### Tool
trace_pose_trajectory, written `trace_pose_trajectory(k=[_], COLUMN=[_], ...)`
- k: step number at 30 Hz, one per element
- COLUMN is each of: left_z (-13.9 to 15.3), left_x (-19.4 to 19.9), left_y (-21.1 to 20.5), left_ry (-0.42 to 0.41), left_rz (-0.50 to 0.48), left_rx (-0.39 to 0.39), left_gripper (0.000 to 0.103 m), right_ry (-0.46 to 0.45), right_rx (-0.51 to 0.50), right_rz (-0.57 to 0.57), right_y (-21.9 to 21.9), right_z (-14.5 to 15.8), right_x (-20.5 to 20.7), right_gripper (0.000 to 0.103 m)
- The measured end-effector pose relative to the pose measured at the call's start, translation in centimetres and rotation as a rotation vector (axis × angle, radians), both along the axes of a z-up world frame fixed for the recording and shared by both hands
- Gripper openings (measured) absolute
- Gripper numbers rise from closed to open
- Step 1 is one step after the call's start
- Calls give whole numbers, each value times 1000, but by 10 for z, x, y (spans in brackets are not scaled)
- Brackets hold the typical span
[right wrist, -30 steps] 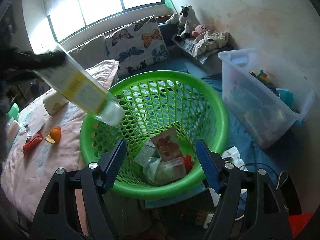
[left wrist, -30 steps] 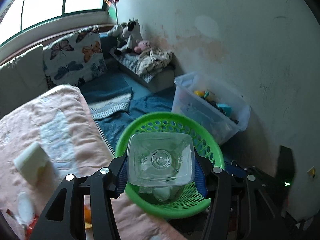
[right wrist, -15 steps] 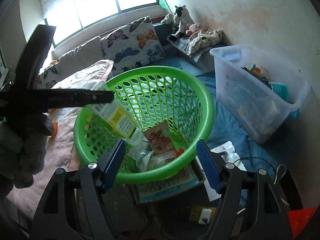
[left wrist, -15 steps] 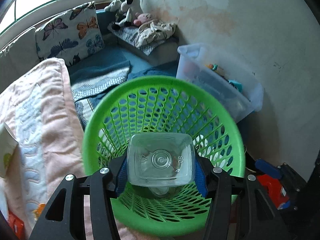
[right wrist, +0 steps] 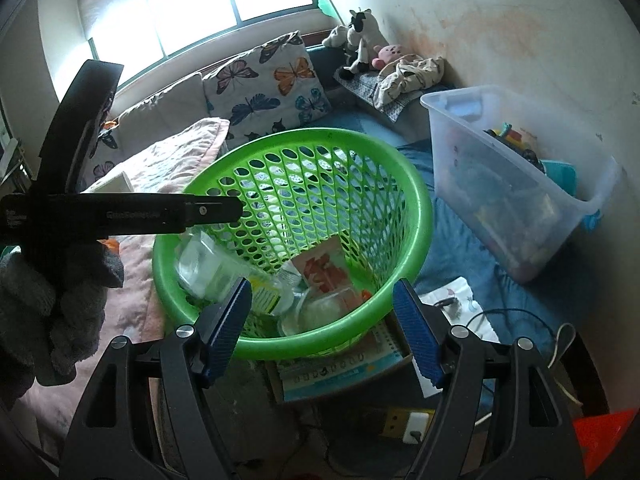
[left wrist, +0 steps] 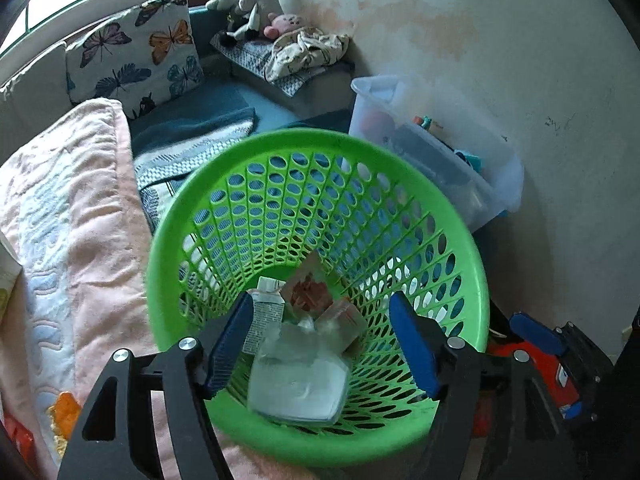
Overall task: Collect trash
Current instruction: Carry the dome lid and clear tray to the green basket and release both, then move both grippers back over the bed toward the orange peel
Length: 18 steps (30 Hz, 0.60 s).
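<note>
The left hand-held gripper (left wrist: 322, 340), jaws spread and empty over the green laundry basket (left wrist: 472, 248), lets the clear plastic bottle (left wrist: 298, 384) drop among the trash below.

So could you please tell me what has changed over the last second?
The left tongs opened and let go of the clear bottle, which has dropped into the green basket. The right tongs stayed open and empty above the basket.

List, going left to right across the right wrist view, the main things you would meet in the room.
Left gripper → green basket → clear storage bin, holding toys.
</note>
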<state>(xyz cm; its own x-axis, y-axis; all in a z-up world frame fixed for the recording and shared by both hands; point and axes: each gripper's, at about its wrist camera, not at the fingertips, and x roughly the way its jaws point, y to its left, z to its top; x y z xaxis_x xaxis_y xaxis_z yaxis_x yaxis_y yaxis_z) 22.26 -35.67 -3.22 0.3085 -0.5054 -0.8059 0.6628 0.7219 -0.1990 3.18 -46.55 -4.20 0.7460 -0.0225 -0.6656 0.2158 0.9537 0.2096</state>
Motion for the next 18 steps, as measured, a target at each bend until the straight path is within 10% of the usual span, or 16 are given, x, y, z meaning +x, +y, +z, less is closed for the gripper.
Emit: trace_pose_trajectory(k=[18], left_z=[50], left_x=[-33], left_y=[105], left_ry=[-102], left_rz=[124], left_rx=[-103], left_gripper=[68], right_ry=[-38], right_rx=[-14], right_rz=[53], right_y=[40], right_z=[24], right_x=[-9], right_gripper=[73])
